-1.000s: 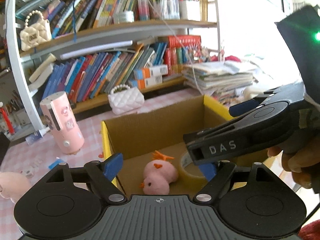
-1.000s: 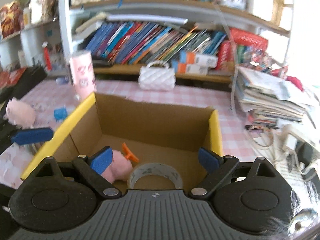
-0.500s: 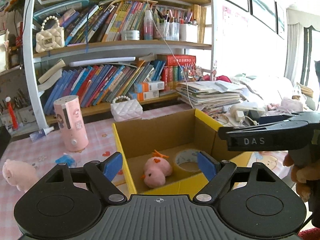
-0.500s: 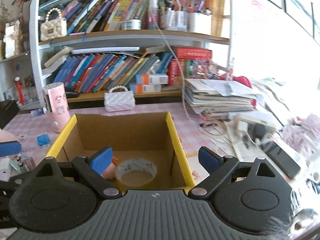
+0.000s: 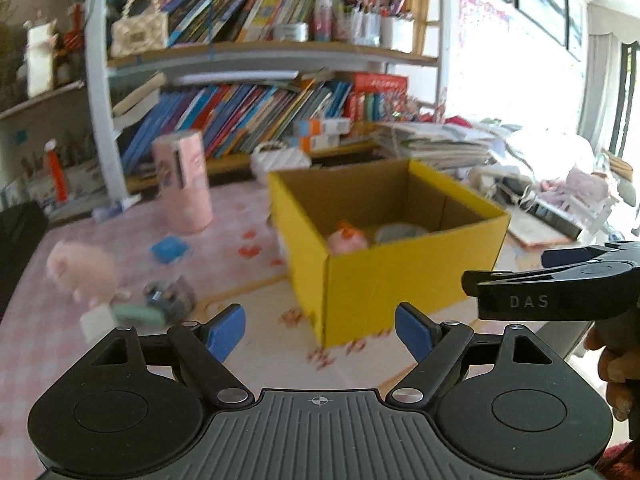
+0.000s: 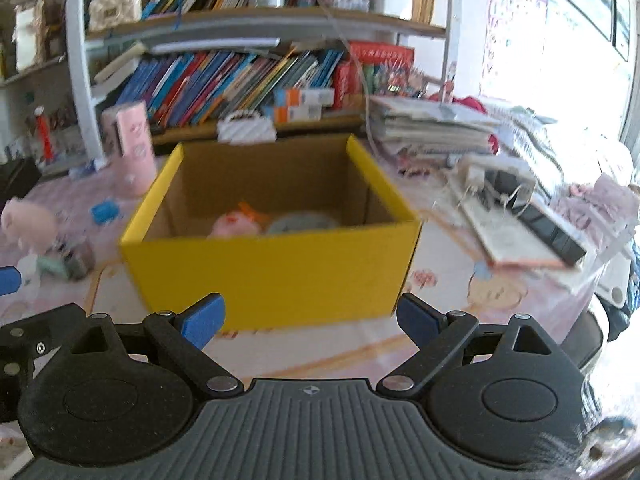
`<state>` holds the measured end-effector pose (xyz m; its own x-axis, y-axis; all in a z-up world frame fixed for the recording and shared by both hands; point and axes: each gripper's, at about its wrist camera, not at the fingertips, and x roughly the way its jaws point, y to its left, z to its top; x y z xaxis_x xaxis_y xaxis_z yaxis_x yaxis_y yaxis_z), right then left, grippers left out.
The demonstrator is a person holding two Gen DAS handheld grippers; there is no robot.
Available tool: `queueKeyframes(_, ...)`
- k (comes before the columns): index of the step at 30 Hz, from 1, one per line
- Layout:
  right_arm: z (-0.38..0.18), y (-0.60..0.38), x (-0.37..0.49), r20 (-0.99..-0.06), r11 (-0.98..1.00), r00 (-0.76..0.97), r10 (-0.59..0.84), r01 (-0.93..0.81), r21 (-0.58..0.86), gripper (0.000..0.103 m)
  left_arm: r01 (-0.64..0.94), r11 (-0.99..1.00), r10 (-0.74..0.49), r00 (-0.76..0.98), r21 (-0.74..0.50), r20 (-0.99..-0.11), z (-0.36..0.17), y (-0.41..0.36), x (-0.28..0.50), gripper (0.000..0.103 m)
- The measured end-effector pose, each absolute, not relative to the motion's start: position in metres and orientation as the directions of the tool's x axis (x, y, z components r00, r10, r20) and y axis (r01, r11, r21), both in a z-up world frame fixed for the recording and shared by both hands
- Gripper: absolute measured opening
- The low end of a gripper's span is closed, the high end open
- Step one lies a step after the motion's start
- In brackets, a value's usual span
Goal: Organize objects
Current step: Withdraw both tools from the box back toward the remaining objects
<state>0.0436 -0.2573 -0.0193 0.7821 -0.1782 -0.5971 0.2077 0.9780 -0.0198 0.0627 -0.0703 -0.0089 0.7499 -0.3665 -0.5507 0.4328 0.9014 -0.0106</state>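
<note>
Jaws apart (both empty), left gripper [image 5: 319, 333], right gripper [image 6: 310, 320] angled down

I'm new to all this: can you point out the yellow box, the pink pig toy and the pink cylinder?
yellow box [image 6: 272, 276], right wrist view, on its near outer wall.
pink pig toy [image 5: 82, 270], left wrist view, on its body.
pink cylinder [image 5: 185, 184], left wrist view, on its side.

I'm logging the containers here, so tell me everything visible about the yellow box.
The yellow box is open-topped cardboard, yellow outside and plain brown inside, with no lid or flaps showing. It stands upright on the pink checked tablecloth. Inside lie a pink plush toy and a tape roll. Neither tool touches it.
</note>
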Motion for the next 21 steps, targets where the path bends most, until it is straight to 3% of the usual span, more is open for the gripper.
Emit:
queueKeyframes(8,-0.035,-0.221,0.028,-0.65,0.986,0.748,-0.134,0.169,-0.009,0.093,0.366,0.931,-0.296,0.73,-0.014,-0.616,-0.023,-0.034,0.044,0.084)
queueKeyframes(21,-0.041,-0.165,0.017,-0.678,0.998,0.734,-0.039,0.061,0.008,0.093,0.305,0.952,-0.222,0.724,0.014,-0.653,-0.028,0.013,0.016,0.084)
